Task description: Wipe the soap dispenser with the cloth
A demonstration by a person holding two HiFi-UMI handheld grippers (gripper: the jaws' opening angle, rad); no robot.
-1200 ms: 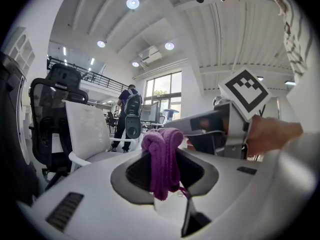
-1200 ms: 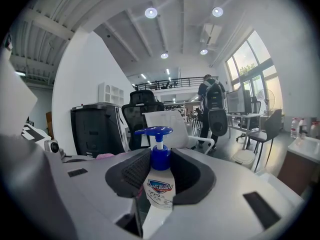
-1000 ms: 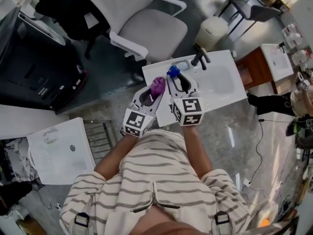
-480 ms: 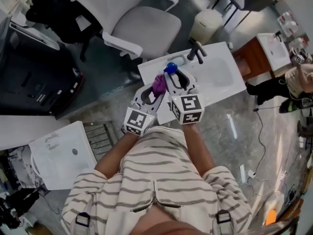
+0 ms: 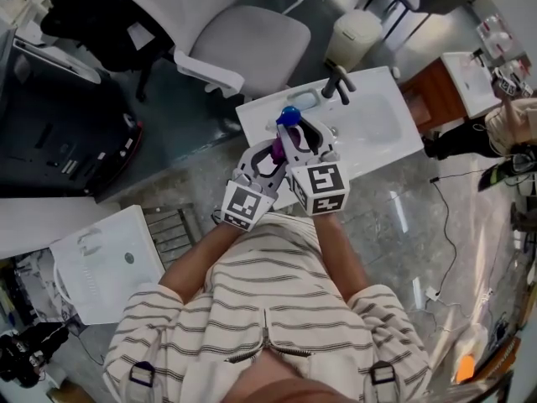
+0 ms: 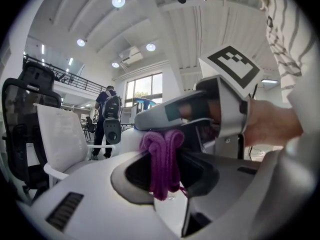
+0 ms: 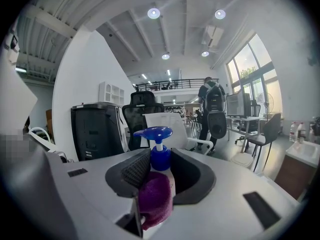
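Count at the bench: 2 grippers, 1 soap dispenser, 1 cloth.

Your right gripper [image 7: 158, 164] is clamped at a middling width on the soap dispenser [image 7: 160, 156], with both jaws against the blue collar under the pump head. Your left gripper [image 6: 162, 156] is pinched narrow on the purple cloth [image 6: 162, 165], which hangs folded between its jaws.

View differences:
- The right gripper view alone shows the cloth pressed against the lower left side of the bottle.
- The left gripper view shows your right gripper's side and marker cube just right of the cloth, with your hand [image 6: 272, 124] behind it.
- The head view shows only the blue pump head and a scrap of purple between the 2 grippers, which lie side by side and touch.
- The head view puts the dispenser over the left end of the white sink top [image 5: 382, 137]. You cannot tell there whether it stands or is lifted.

Surface and room:
- 1 dark faucet [image 5: 338, 82] stands at the far edge of the sink top.
- 1 grey office chair [image 5: 252, 40] and 1 white bin [image 5: 357, 36] are beyond it on the grey floor [image 5: 193, 141].
- 1 more white basin [image 5: 92, 267] lies near left.
- The gripper views add a high white ceiling with round lights [image 7: 153, 13] and tall windows [image 7: 250, 79].
- They also show 1 black chair [image 7: 142, 106] and 1 person with a backpack [image 7: 212, 111] standing far off.
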